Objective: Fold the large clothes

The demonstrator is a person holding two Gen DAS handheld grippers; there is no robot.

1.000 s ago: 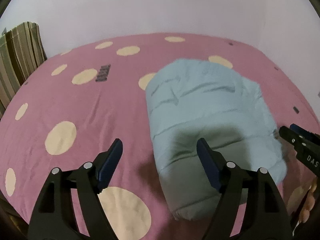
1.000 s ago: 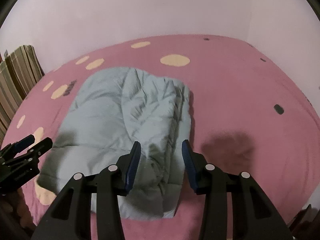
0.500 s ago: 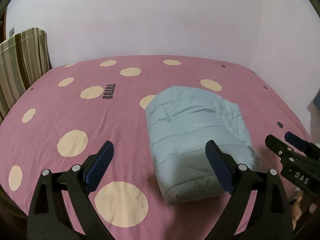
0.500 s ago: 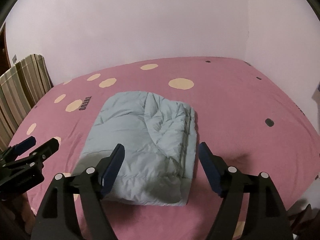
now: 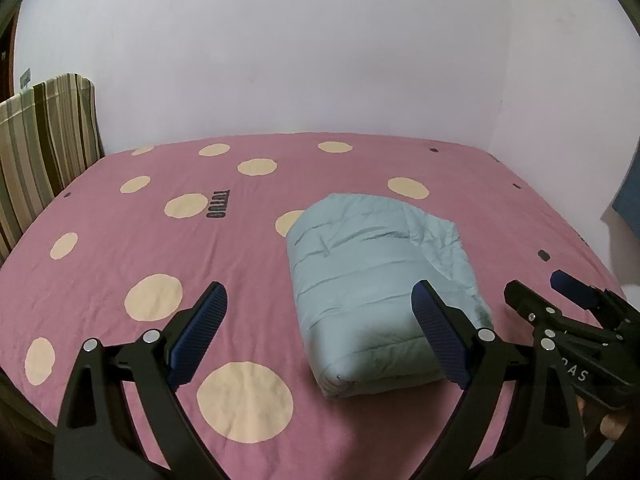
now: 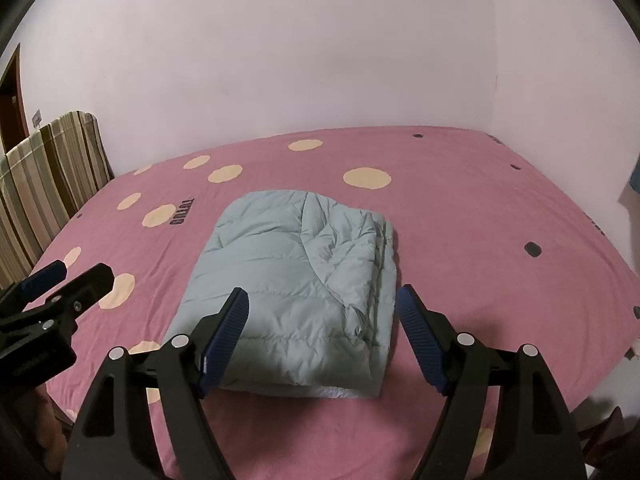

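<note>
A light blue quilted puffer jacket point(image 5: 376, 280) lies folded into a thick rectangle on the pink bed point(image 5: 120, 248); it also shows in the right wrist view point(image 6: 296, 280). My left gripper point(image 5: 318, 320) is open and empty, held above the bed's near edge, left of the jacket's middle. My right gripper point(image 6: 322, 320) is open and empty, held back from the jacket's near edge. Each gripper shows at the side of the other's view: the right one point(image 5: 560, 304) and the left one point(image 6: 60, 284).
The pink sheet has cream dots and a printed word point(image 5: 218, 208). A striped cushion point(image 5: 44, 152) stands at the bed's left end. White walls point(image 6: 280, 60) close the far side and the right. Something blue point(image 5: 628, 200) hangs at the right wall.
Both grippers have pulled back and up from the folded jacket, and their jaws have opened wider. The jacket stays folded in place.
</note>
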